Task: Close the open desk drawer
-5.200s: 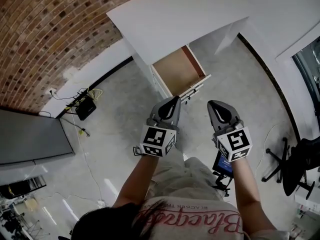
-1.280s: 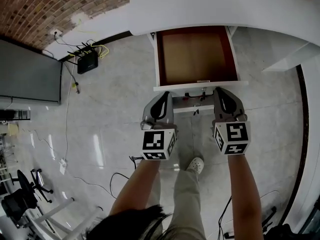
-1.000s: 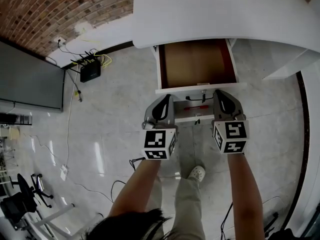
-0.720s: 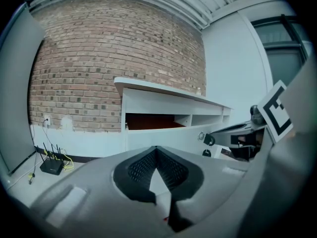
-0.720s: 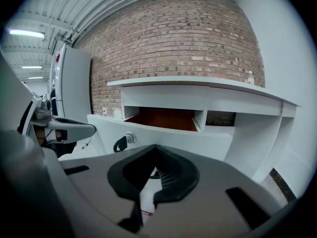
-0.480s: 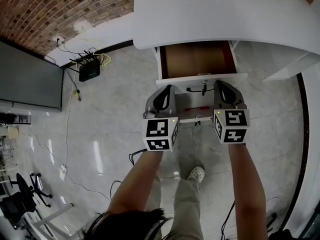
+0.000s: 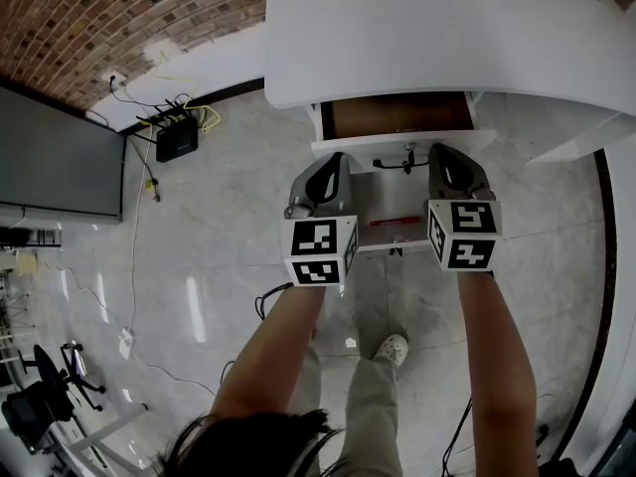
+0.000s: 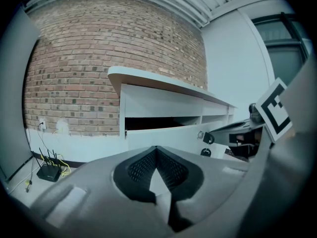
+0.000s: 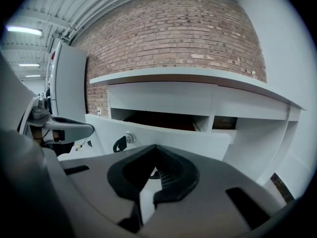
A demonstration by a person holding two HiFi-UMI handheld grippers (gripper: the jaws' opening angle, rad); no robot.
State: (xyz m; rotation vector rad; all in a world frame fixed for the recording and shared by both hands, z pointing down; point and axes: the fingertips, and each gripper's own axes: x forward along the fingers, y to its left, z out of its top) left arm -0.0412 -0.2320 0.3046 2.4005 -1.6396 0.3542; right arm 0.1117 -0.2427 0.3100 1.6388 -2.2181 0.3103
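- The left claw [image 7: 332,161] [image 8: 156,149] is pressed together: its ribbed pads meet at the tip with nothing between them.
- Its tip sits right at the white front of the drawer [image 7: 399,143] [image 8: 163,135], towards the front's left end. Whether it actually touches cannot be told.
- The right claw [image 7: 444,153] [image 9: 154,148] is also pressed together and empty. Its tip is at the same front panel [image 9: 163,133], towards the right end.
- The drawer is under the white surface [image 7: 417,28] and stands out only a little. A narrow strip of its brown inside shows beneath the surface's edge.
- A round lock [image 9: 130,137] [image 8: 200,135] with a dark tag hanging from it sits on the drawer front between the two claws.
- A brick wall [image 8: 99,48] rises behind the surface.
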